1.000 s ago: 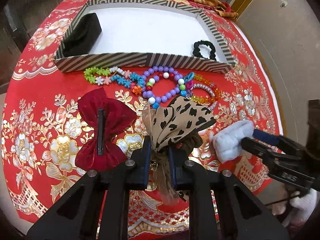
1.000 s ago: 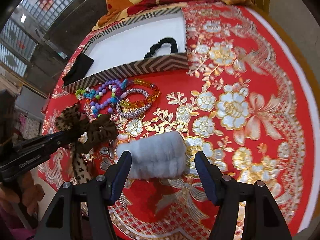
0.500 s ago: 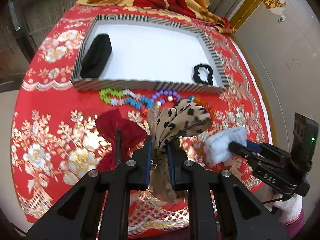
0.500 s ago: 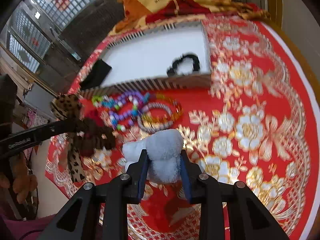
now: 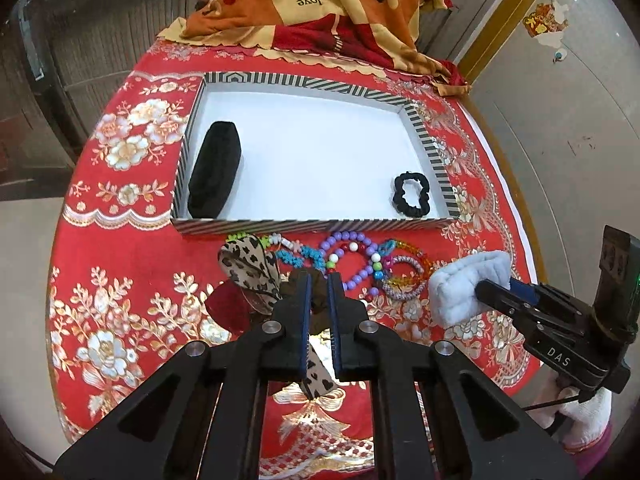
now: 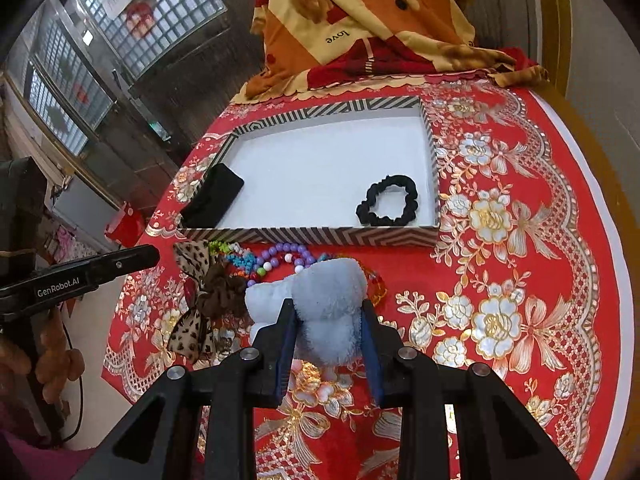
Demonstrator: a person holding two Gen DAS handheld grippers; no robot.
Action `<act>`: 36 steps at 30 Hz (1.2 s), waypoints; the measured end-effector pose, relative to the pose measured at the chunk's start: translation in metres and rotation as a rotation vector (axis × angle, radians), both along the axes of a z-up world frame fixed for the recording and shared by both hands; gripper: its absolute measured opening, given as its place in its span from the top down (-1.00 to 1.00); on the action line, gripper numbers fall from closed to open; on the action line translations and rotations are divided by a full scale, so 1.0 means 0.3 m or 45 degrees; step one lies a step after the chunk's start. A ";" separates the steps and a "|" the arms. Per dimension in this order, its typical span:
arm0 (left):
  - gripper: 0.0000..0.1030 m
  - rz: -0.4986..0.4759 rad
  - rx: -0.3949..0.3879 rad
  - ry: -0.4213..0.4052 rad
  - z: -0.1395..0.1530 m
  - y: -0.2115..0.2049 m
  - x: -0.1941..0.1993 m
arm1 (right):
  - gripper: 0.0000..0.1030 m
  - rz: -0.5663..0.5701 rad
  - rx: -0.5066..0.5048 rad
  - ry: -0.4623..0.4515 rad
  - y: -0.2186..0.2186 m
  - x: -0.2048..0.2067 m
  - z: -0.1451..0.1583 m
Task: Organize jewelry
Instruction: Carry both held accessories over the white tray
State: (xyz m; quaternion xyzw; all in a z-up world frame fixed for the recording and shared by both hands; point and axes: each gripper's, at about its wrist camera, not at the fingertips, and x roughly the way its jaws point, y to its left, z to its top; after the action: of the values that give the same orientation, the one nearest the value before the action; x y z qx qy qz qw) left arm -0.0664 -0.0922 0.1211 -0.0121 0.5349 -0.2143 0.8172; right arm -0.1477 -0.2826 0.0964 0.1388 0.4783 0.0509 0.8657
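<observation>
My left gripper (image 5: pixel 318 284) is shut on the brown knot of a leopard-print bow (image 5: pixel 248 264), held above the red cloth; the bow (image 6: pixel 200 300) dangles in the right wrist view too. My right gripper (image 6: pixel 328 312) is shut on a pale blue fluffy band (image 6: pixel 332 292), which is also lifted and shows to the right as the fluffy band (image 5: pixel 460 284). Behind both stands a striped tray (image 5: pixel 312 226) holding a black scrunchie (image 5: pixel 412 194) and a black fuzzy band (image 5: pixel 214 176). Beaded bracelets (image 5: pixel 360 260) lie in front of the tray. A red velvet bow (image 5: pixel 228 306) lies partly hidden under the leopard bow.
An orange and red blanket (image 5: pixel 320 12) is heaped behind the tray. The round table's edge (image 6: pixel 612 240) curves along the right. A gloved hand (image 5: pixel 584 420) holds the right gripper. Bare floral red cloth (image 6: pixel 500 220) lies right of the tray.
The right gripper closed on the fluffy band and lifted it. The left gripper rose with the leopard bow, which swung left. Both views now look down on the tray from higher up.
</observation>
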 end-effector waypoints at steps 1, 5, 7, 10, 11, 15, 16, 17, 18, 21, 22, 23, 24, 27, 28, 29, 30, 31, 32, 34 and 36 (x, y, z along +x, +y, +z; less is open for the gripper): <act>0.87 -0.001 0.003 0.003 -0.002 0.003 0.002 | 0.44 -0.001 0.000 -0.001 0.003 0.002 0.000; 0.84 0.017 -0.009 0.087 -0.045 0.035 0.006 | 0.43 -0.006 0.025 0.008 0.008 0.004 -0.008; 0.63 -0.005 -0.018 0.133 -0.073 0.039 -0.007 | 0.43 -0.012 0.027 0.021 0.009 0.003 -0.018; -0.12 -0.025 0.005 0.146 -0.112 0.025 -0.034 | 0.43 -0.015 0.036 0.047 0.013 -0.002 -0.038; -0.13 -0.019 0.018 0.143 -0.130 0.019 -0.037 | 0.43 -0.014 0.036 0.055 0.017 -0.003 -0.044; -0.13 0.010 0.078 0.128 -0.192 -0.006 -0.013 | 0.43 -0.004 0.036 0.068 0.029 -0.011 -0.051; -0.13 0.012 0.095 0.116 -0.205 -0.016 -0.005 | 0.43 -0.004 0.033 0.070 0.031 -0.013 -0.051; -0.13 0.009 0.107 0.105 -0.214 -0.022 0.002 | 0.43 -0.005 0.032 0.072 0.033 -0.017 -0.052; -0.13 -0.002 0.136 0.085 -0.226 -0.038 0.009 | 0.43 -0.007 0.033 0.074 0.033 -0.018 -0.053; -0.13 -0.054 0.204 0.061 -0.262 -0.077 0.024 | 0.43 -0.016 0.033 0.085 0.029 -0.027 -0.060; -0.13 -0.061 0.228 0.064 -0.275 -0.085 0.028 | 0.43 -0.020 0.032 0.088 0.026 -0.031 -0.062; -0.13 -0.063 0.249 0.071 -0.289 -0.096 0.033 | 0.43 -0.026 0.033 0.092 0.022 -0.036 -0.066; -0.13 -0.065 0.246 0.072 -0.293 -0.101 0.037 | 0.43 -0.030 0.034 0.093 0.021 -0.039 -0.065; -0.08 -0.079 0.252 0.053 -0.299 -0.115 0.039 | 0.43 -0.045 0.035 0.096 0.012 -0.050 -0.068; 0.25 -0.076 0.245 0.045 -0.299 -0.114 0.039 | 0.43 -0.050 0.035 0.096 0.008 -0.054 -0.068; 0.41 -0.075 0.234 0.049 -0.300 -0.111 0.040 | 0.43 -0.053 0.035 0.096 0.006 -0.057 -0.067; 0.48 -0.072 0.213 0.066 -0.298 -0.104 0.043 | 0.43 -0.056 0.035 0.094 0.004 -0.060 -0.066; 0.57 -0.071 0.195 0.074 -0.292 -0.099 0.044 | 0.43 -0.057 0.035 0.092 0.002 -0.062 -0.064; 0.57 -0.071 0.171 0.083 -0.284 -0.094 0.044 | 0.43 -0.060 0.036 0.089 -0.001 -0.064 -0.062; 0.61 -0.072 0.115 0.104 -0.258 -0.077 0.044 | 0.43 -0.063 0.037 0.083 -0.005 -0.063 -0.056; 0.61 -0.080 0.054 0.121 -0.216 -0.058 0.042 | 0.43 -0.062 0.038 0.075 -0.007 -0.061 -0.050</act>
State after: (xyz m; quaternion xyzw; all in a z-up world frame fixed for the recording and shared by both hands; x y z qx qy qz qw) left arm -0.0537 -0.1097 0.0561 0.0118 0.5776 -0.2277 0.7838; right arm -0.1660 -0.2846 0.0814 0.1647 0.4993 0.0328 0.8500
